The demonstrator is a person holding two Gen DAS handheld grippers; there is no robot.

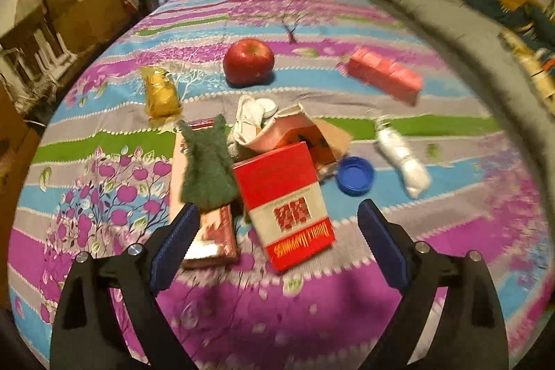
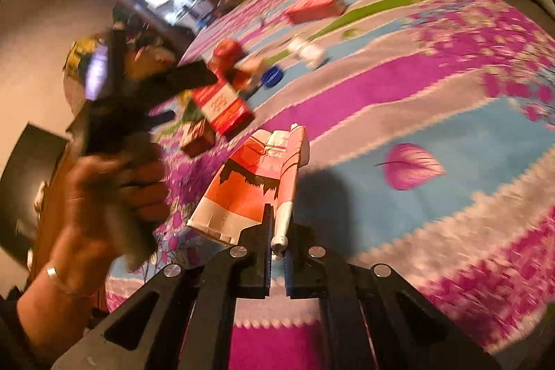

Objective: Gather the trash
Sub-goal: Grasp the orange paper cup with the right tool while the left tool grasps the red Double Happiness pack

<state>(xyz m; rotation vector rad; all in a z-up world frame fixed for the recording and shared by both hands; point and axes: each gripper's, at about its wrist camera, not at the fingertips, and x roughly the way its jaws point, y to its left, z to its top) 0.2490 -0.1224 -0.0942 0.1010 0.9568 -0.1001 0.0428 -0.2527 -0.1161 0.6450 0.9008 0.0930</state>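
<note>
While the right gripper (image 2: pixel 276 248) has its jaws clamped on the rim of a flattened paper cup (image 2: pixel 253 186), the left gripper (image 1: pixel 277 224) hangs with jaws wide and empty. Between those open jaws lies a red-and-white cigarette pack (image 1: pixel 284 203); beside the left jaw sits a green scouring pad (image 1: pixel 208 169) and, beyond the right jaw, a blue bottle cap (image 1: pixel 355 175). Farther off rests a red apple (image 1: pixel 248 60) on the patterned bedsheet (image 1: pixel 347 300). Probably best to centre the pack before closing, keeping clear of the pad.
</note>
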